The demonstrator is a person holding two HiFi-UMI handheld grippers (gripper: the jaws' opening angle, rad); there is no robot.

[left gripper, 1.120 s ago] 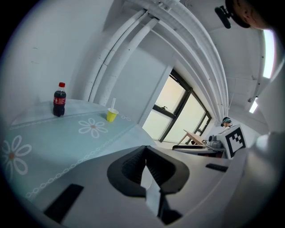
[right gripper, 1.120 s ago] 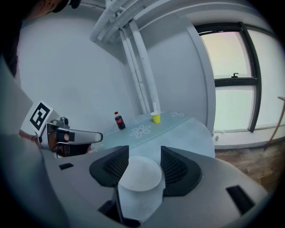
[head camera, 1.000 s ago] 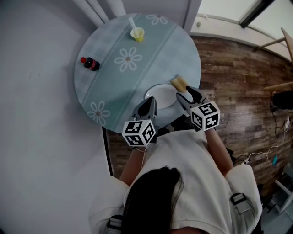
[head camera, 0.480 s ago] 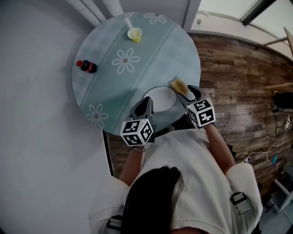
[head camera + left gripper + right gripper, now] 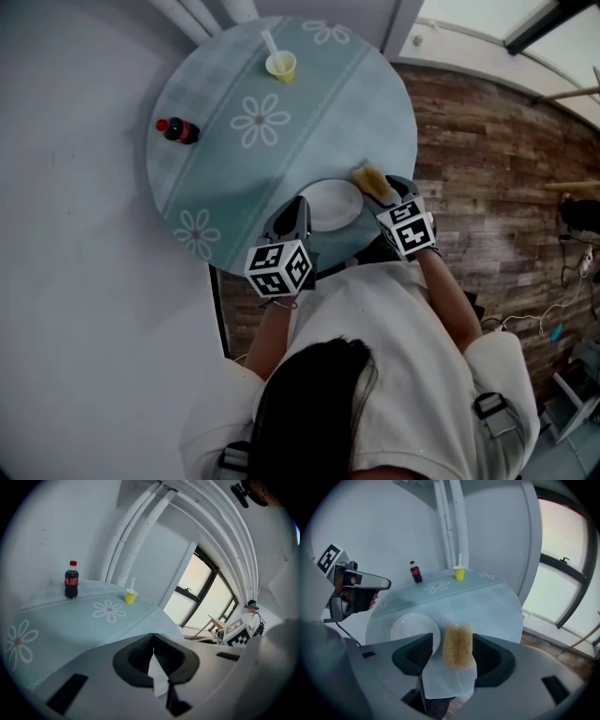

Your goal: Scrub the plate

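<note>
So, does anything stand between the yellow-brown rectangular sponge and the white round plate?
Nothing visible does. The sponge lies between the right gripper's jaws, which have just been opening, directly beside the plate on the teal tablecloth.

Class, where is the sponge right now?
In the head view, the sponge is at the near right edge of the table, just right of the plate, between the jaws of the right hand-held gripper, which have just been opening.
</note>
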